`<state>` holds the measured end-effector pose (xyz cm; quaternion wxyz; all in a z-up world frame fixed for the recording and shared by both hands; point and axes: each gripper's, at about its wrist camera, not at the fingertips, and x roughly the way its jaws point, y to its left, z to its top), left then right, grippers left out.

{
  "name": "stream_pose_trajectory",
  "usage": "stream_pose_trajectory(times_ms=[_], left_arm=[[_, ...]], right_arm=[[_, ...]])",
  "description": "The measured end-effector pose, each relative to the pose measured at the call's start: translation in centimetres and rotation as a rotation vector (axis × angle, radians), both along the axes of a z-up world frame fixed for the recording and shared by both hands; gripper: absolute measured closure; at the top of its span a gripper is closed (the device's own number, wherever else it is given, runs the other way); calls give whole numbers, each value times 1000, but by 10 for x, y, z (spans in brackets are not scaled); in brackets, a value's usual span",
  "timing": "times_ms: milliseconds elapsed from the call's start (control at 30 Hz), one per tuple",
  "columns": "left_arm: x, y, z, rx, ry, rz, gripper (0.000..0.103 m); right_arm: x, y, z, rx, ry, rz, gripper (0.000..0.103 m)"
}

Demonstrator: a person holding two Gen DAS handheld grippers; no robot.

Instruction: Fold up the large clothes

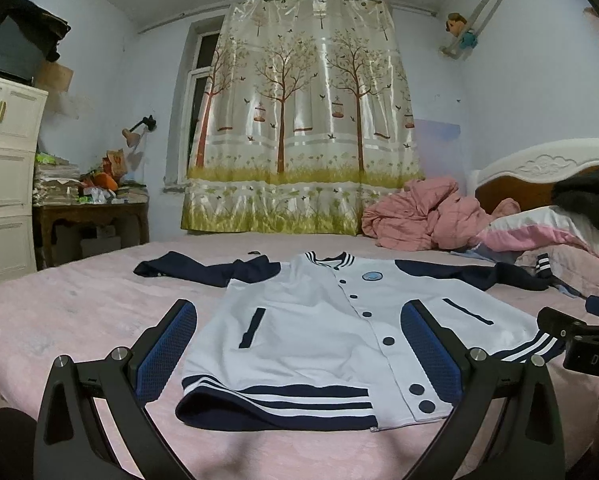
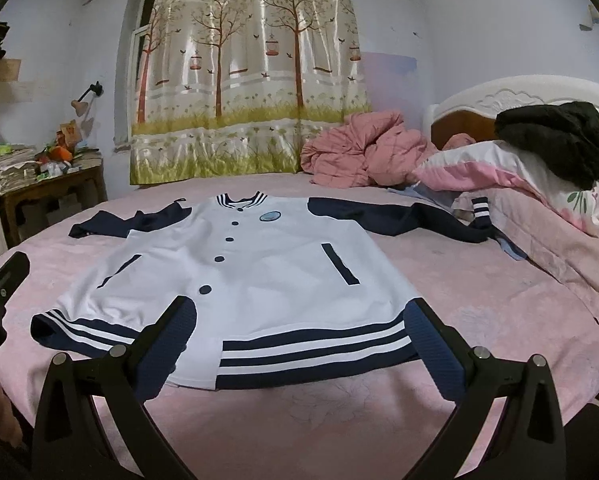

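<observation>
Left wrist view: left gripper (image 1: 299, 316) and right gripper (image 2: 299, 312) level above jacket (image 2: 259, 264) hem, jaws spread wide, empty.

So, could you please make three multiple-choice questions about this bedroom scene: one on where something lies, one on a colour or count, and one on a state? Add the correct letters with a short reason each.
1. Where does the jacket lie?
A. hanging at the curtain
B. spread flat on the pink bed
C. on the wooden desk

2. What colour are the jacket's sleeves?
A. red
B. dark navy
C. yellow

3. How do both pairs of fingers stand?
A. open, holding nothing
B. shut on the hem
C. shut on a sleeve

Answers:
1 B: the jacket is spread front up on the bed cover.
2 B: both sleeves are dark navy beside the white body.
3 A: the left gripper and the right gripper each show a wide gap, with the hem lying ungrasped between the fingers.
</observation>
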<state>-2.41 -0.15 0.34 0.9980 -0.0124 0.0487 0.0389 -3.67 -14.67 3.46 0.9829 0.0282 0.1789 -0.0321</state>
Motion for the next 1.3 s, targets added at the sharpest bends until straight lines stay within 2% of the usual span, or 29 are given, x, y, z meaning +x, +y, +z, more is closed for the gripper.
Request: stream_pose_trajectory(times_ms=[167,267,533,700,767,833,900,1000,1067,1133,1167,1200,1267,1300], left_arm=[[5,8,0,-55,41,-22,0],[8,13,0,-68,53,-24,0],[10,21,1,-96,60,-31,0],[13,12,0,-27,74,-18,0],[15,9,1,-2,87,-10,0],[14,2,3,56,95,9,0],[12,-4,6,111,86,26,0],[16,-5,7,166,101,72,0],[26,-1,-1,239,148,95,0],[43,12,-15,298,231,174,0],[50,21,-21,285,272,190,0],[59,36,-28,236,333,194,0],[73,66,-38,94,425,186,0],[79,78,-42,24,463,176,0]], right_arm=[[-1,0,-1,-3,6,-3,0],[-2,3,1,-30,-2,-6,0],[0,2,-2,-14,26,-12,0],[2,2,-3,-20,32,-14,0],[6,2,-5,-83,57,-15,0],[13,1,-6,-175,92,-7,0],[17,-13,-4,-201,109,-30,0],[24,-54,1,-110,137,-87,0],[29,-85,0,-19,171,-115,2],[37,-108,-5,22,211,-148,7],[43,-117,-10,31,239,-167,12],[51,-126,-17,49,281,-174,15],[66,-139,-32,127,355,-113,27],[71,-143,-39,157,382,-78,28]])
